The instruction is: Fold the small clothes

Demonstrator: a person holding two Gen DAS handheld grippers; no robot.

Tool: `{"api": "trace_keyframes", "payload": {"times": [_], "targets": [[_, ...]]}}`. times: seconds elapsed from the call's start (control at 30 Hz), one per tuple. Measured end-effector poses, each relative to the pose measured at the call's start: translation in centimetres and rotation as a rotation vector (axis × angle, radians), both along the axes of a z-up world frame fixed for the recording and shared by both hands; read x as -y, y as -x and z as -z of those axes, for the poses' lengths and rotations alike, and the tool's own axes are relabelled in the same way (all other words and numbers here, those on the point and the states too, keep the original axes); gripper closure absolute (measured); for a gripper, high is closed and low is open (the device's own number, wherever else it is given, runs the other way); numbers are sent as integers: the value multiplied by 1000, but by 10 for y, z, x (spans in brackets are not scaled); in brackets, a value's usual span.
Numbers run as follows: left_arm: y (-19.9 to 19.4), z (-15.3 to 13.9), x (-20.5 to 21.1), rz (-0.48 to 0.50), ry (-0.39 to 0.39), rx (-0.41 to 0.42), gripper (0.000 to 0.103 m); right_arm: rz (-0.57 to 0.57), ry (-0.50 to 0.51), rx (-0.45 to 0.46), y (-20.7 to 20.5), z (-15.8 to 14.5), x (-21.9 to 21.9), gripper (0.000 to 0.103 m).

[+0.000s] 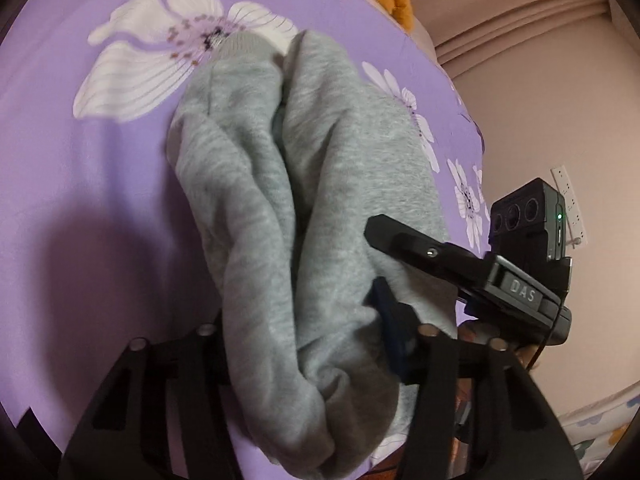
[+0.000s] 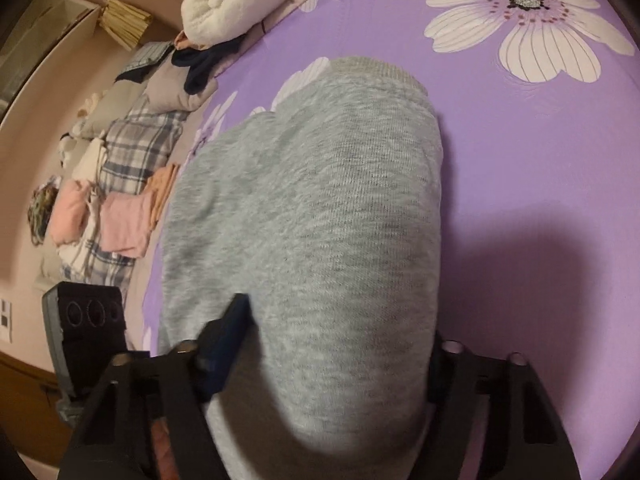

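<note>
The grey sweatpants (image 1: 304, 208) lie on the purple flowered bedsheet (image 1: 100, 208), which serves as the landmark here: the garment stretches along the sheet with its ribbed cuff (image 1: 244, 46) at the far end, and the near end is bunched up between the tools. The left gripper (image 1: 308, 344) has its jaws partly closed around that near fold, with the cloth filling the gap and pressed against the blue pad (image 1: 394, 332); the right gripper (image 2: 332, 360) likewise clamps a thick wad of the same grey cloth between its pads. By the look of it the fold is only partly done: the legs seem laid together lengthwise, rumpled, with a crease running down the middle, and the crosswise fold and flattening are probably still to come. Beyond the sheet's far edge, in the right wrist view, a row of folded clothes (image 2: 124, 216) in pink, plaid and peach suggests earlier pieces finished. No basket, box or other container for the clothes is visible; the pile sits loose on the bed.
</note>
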State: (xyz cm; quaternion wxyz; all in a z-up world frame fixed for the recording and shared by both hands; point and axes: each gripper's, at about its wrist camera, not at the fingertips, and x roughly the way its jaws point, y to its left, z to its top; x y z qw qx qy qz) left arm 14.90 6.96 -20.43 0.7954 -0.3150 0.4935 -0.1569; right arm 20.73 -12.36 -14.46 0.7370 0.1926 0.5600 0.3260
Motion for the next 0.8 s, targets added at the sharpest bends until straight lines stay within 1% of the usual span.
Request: {"api": "trace_keyframes", "payload": {"times": [0.03,0.07,0.1,0.13,0.23,0.33,0.4,0.47,0.6,0.67,0.8], "targets": [[1,-6,4,-7,-20,10,59,-7,-4,15,3,-5,1,55],[2,-11,7,-9,-37,16,60,-7,-4,33,5,-10,2,59],[2,-18,13,-13,-60,25,61,-7,0,50,7,-16,2,66],[3,-24,16,-13,-74,33,61,-9,5,70,10,-22,2,68],[5,-44,26,-16,-122,86,62,0,31,142,12,-40,4,69],[3,-60,32,-17,-143,135,62,8,19,195,10,-58,11,69],[-1,-65,34,-16,-145,154,61,10,26,226,5,-67,14,69],[-4,-65,36,-15,-152,162,61,14,43,250,-1,-69,13,69],[-16,-59,40,-16,-146,167,61,28,77,277,-10,-68,12,69],[-24,-53,40,-16,-149,154,61,30,90,281,-14,-64,14,69],[-34,-40,48,-12,-189,105,61,36,114,222,-24,-45,15,69]]}}
